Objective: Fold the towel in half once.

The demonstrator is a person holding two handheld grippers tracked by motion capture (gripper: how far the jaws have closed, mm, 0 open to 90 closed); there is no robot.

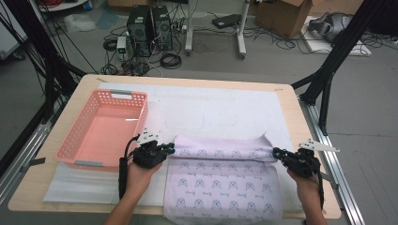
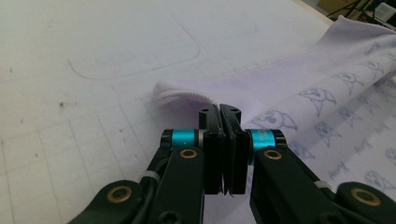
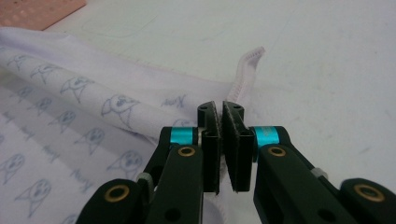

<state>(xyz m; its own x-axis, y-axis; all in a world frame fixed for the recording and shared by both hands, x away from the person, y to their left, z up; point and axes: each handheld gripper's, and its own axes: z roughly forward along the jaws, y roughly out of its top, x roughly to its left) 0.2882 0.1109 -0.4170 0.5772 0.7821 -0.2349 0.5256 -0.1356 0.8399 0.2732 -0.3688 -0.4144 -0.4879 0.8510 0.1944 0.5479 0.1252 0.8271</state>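
A pale lilac cloth (image 1: 220, 187) printed with small blue animal heads lies on the white mat at the near middle of the table. Its far part is folded back toward me as a raised band. My left gripper (image 1: 171, 149) is at the band's left end and my right gripper (image 1: 277, 152) at its right end. In the left gripper view the jaws (image 2: 219, 109) are pressed together, with the cloth (image 2: 327, 70) and its hem running off just behind them. The right gripper (image 3: 220, 106) is shut too, thin cloth (image 3: 70, 93) showing at its jaws and a hem corner sticking up beyond.
An empty pink plastic basket (image 1: 75, 136) stands on the left of the table, close to my left hand. The white mat (image 1: 225, 108) stretches bare behind the cloth. Black frame posts flank the table; computers, cables and boxes sit on the floor beyond.
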